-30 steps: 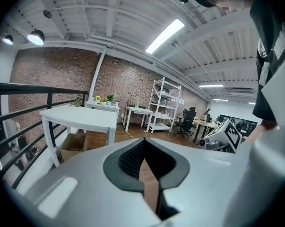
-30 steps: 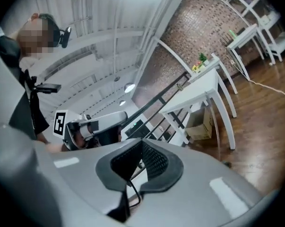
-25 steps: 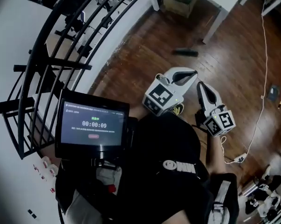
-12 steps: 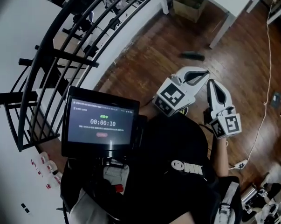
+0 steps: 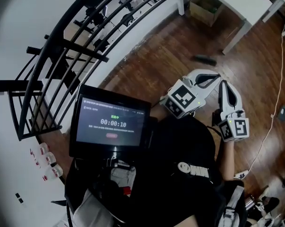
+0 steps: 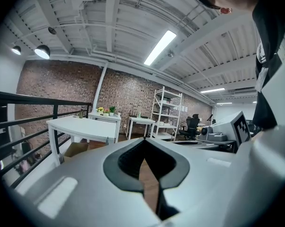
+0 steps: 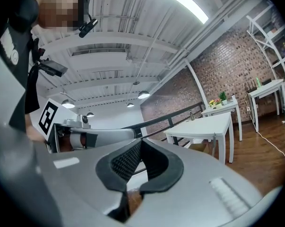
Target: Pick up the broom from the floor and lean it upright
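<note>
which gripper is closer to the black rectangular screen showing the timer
Left. In the head view the left gripper is just right of the black rectangular screen, past its upper right corner. The right gripper is farther right, beyond the left one.

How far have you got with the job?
Nothing looks done yet. The left hand-held gripper and right hand-held gripper are shut and empty. A dark thing lies flat on the floor ahead; whether it is the broom is unclear. Still left: pick the broom up and lean it upright.
</note>
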`<state>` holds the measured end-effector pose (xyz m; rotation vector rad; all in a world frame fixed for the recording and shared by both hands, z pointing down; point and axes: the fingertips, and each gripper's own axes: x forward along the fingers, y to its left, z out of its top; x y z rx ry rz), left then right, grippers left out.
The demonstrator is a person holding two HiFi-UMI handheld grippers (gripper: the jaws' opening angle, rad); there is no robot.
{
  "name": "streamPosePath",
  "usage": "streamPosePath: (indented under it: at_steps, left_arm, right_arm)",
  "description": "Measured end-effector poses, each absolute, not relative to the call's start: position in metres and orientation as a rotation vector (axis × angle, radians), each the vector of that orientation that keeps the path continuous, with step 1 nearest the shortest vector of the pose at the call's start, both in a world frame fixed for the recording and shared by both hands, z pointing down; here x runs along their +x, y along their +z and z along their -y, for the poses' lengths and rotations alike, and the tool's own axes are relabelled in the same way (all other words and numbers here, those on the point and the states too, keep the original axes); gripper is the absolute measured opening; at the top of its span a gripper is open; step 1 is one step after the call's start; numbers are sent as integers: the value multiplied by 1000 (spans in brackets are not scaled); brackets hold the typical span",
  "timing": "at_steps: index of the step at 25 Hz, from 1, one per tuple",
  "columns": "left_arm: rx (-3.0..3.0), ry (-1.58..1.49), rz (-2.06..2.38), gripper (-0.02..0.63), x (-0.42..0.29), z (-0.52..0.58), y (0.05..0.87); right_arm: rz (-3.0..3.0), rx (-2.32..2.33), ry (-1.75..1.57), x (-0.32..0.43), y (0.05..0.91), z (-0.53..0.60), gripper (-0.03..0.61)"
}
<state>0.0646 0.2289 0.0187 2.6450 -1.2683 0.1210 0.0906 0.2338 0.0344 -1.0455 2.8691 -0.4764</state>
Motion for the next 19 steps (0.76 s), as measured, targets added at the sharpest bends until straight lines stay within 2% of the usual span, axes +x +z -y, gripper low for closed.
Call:
streamPosePath:
  at_steps: [19]
  left_arm:
    - [2640, 96, 1259, 17, 70, -228, 12]
  right_arm:
    - [-2869, -1058, -448, 92, 24, -229, 3]
